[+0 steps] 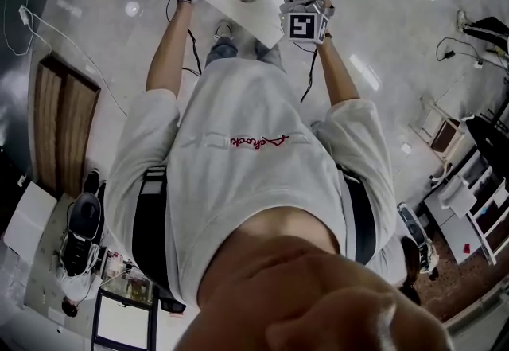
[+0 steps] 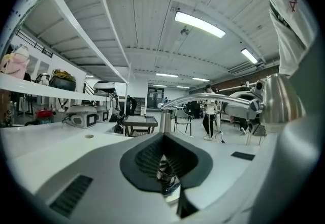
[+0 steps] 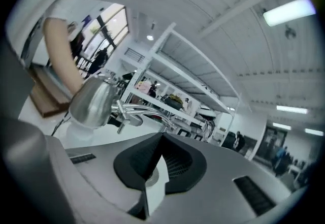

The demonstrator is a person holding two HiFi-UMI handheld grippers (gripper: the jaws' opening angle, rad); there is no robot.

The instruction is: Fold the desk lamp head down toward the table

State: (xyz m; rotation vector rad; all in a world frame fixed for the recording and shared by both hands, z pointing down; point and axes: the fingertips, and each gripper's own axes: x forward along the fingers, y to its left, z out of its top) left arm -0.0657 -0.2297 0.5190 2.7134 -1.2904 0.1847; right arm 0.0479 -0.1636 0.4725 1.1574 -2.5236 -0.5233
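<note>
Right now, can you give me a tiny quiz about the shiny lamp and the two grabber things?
1. True or false: the lamp head is clamped in the right gripper.
2. In the head view, where is the lamp head? A) between the two grippers B) left of both C) right of both
3. Fill in: the left gripper has its jaws ____.
Key: 1 false, it sits off to the side of the jaws; 2 A; 3 shut.
</note>
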